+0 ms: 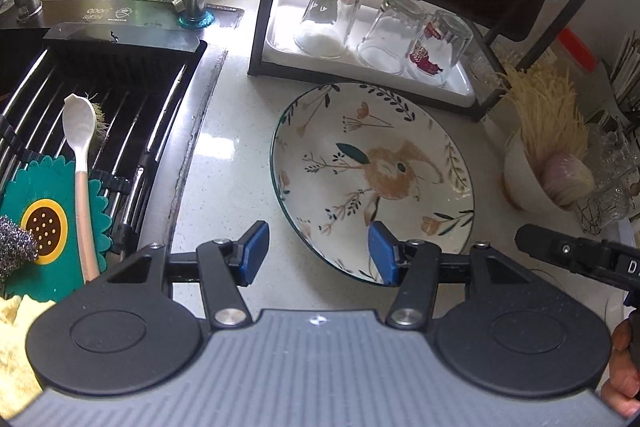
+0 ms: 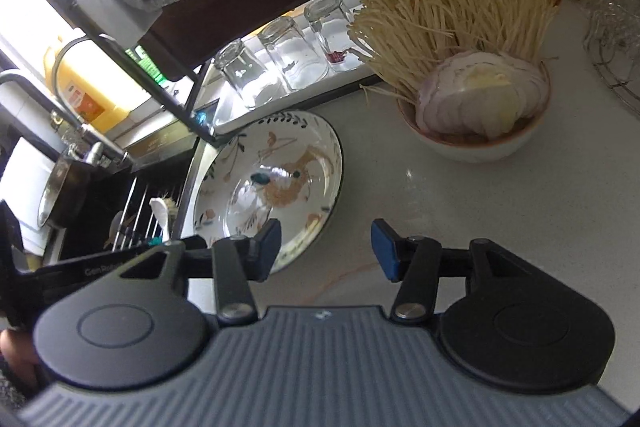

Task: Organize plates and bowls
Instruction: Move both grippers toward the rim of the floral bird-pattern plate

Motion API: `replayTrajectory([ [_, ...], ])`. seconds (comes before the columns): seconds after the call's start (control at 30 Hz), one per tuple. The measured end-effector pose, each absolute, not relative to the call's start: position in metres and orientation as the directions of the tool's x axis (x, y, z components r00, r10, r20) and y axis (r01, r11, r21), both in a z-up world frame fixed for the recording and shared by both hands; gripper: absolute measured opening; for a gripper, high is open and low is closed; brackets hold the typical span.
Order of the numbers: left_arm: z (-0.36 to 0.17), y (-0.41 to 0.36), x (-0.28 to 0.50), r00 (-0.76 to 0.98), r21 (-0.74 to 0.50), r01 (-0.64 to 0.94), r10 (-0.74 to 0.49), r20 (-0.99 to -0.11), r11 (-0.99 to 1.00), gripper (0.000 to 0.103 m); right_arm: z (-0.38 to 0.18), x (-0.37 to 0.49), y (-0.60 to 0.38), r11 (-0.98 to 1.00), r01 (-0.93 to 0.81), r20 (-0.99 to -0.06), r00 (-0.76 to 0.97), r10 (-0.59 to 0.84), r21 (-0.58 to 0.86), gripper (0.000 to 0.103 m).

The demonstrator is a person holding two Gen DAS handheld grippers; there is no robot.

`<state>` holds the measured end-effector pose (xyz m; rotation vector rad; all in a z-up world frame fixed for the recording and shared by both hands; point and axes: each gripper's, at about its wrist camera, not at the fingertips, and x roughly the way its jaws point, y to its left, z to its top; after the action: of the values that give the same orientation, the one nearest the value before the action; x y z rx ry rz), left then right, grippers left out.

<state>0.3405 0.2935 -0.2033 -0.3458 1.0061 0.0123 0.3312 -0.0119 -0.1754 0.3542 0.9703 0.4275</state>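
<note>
A white plate with a flower and bird pattern (image 1: 372, 179) lies flat on the pale countertop; it also shows in the right wrist view (image 2: 276, 179). My left gripper (image 1: 318, 253) is open and empty just above the plate's near-left rim. My right gripper (image 2: 326, 247) is open and empty, above the counter at the plate's right edge. A white bowl (image 2: 476, 143) holding enoki mushrooms and sliced onion stands to the right of the plate, also visible in the left wrist view (image 1: 524, 183).
A black rack (image 1: 264, 19) behind the plate holds a white tray with three upturned glasses (image 1: 384, 31). On the left, the sink's drain rack (image 1: 120, 95) carries a white spoon (image 1: 80, 155), a sunflower mat (image 1: 44, 227) and a steel scourer. Glassware (image 2: 612, 19) crowds the far right.
</note>
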Motion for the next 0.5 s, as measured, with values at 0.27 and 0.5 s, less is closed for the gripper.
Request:
replayTrajectory([
  [0.27,-0.225,0.315,0.362,0.521,-0.334,-0.17,-0.203,-0.829,0.927,0.059,-0.192,0.364,0.015,0.873,-0.164,-0.729,0.492,0.476,0.459,0.049],
  [0.5,-0.235,0.332,0.376,0.519,-0.356,-0.181,-0.218,-0.827,0.917,0.046,-0.207,0.378,0.029,0.902,-0.14,-0.769,0.479,0.423,0.409,0.047],
])
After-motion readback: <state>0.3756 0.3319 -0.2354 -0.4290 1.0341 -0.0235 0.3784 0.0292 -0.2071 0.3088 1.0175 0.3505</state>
